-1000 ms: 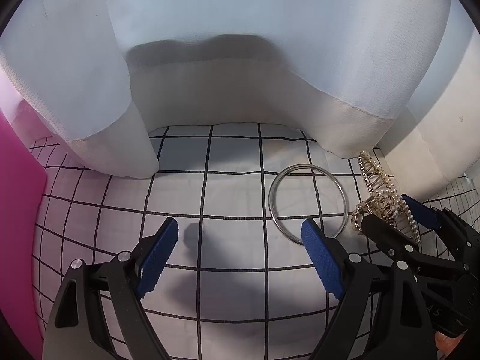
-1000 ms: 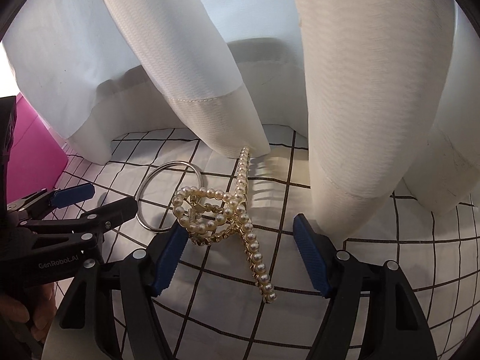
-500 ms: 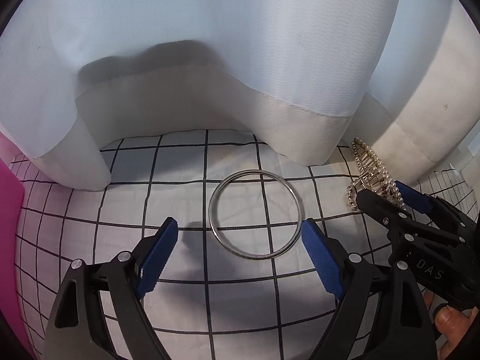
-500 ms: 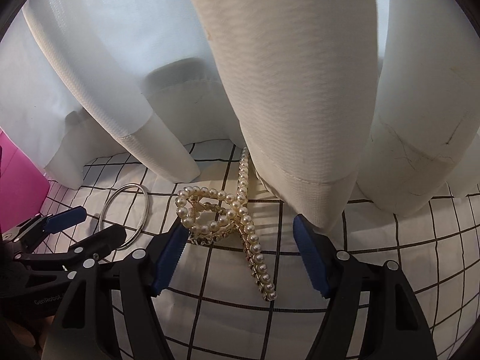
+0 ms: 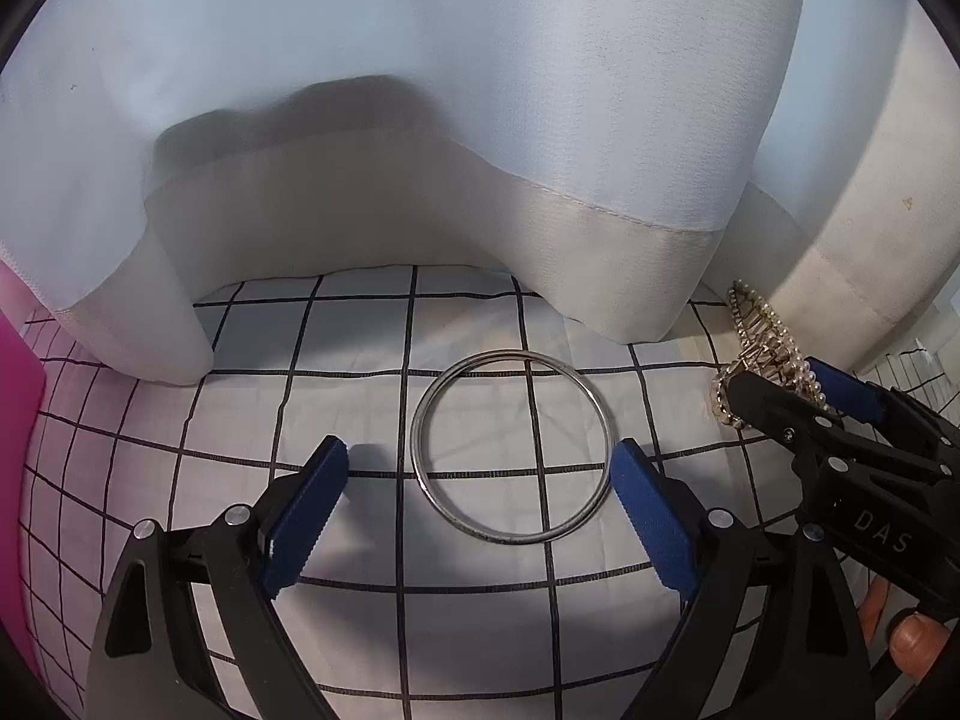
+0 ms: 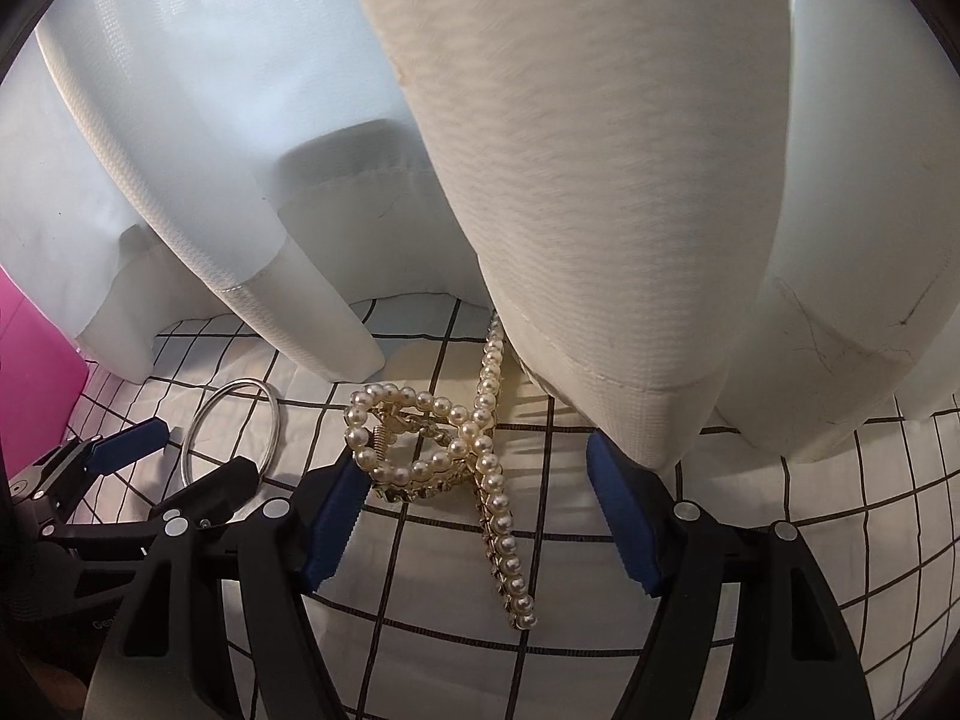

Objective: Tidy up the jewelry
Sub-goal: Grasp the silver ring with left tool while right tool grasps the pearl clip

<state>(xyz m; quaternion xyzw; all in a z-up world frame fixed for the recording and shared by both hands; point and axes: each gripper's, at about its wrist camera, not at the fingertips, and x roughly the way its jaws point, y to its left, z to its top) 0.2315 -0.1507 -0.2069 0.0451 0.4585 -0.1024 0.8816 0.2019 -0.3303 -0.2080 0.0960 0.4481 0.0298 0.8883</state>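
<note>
left tongs [image 5: 480, 480]: jaws opening, astride silver bangle [image 5: 510, 447], no contact | right tongs [image 6: 474, 516]: spread, pearl hair claw [image 6: 444, 438] between pads, unpinched | checked cloth [image 5: 360, 540]

- White cloth [image 5: 468, 618] with a thin black grid, spread flat over the near surface, faintly creased.
- Pale curtains [image 5: 420, 120] hanging in deep folds across the far side, hems [image 5: 624, 234] resting on the cloth.
- Sheer bluish panel [image 6: 198, 96] on the left, glowing with light from behind; thicker cream fold [image 6: 600, 192] in the middle and right.
- Soft grey shadow on the fabric at centre, darker patches on the cloth nearby.
- Bright pink surface [image 5: 15, 420] at the far left edge, what it is unclear.
</note>
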